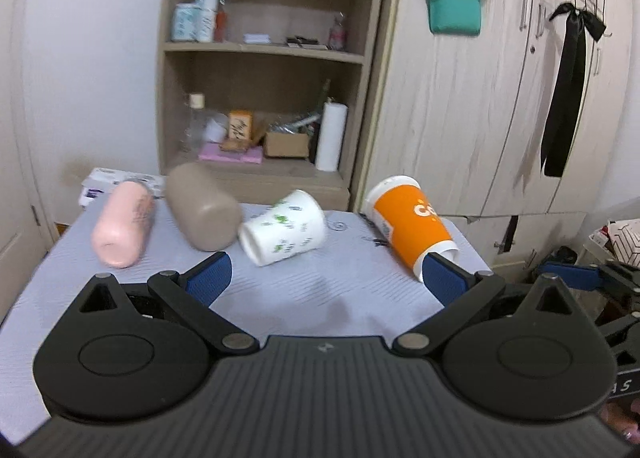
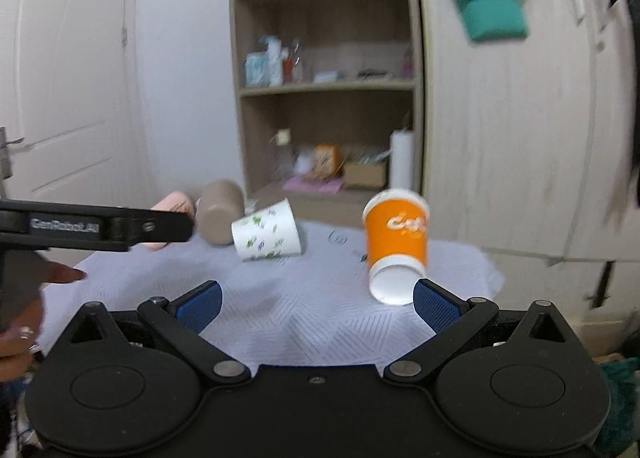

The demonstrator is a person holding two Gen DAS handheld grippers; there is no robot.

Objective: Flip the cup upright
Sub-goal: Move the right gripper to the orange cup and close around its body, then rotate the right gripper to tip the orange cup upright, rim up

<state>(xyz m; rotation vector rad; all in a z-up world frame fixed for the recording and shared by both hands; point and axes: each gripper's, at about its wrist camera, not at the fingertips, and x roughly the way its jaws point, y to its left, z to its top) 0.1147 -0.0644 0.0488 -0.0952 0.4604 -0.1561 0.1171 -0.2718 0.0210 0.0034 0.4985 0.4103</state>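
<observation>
Surface: table point(image 1: 320, 298) w/ pale patterned cover; shelf unit behind.
Cups: four lay on sides. Orange cup point(image 2: 396, 242) at right, nearest right gripper point(image 2: 316, 304); white printed cup point(image 1: 284, 232) mid-table.
Grippers: left gripper point(image 1: 326, 278) & right both spread wide, nothing held.
Handling (judged): paper, light, crushable; grip mid-wall, gentle.
</observation>
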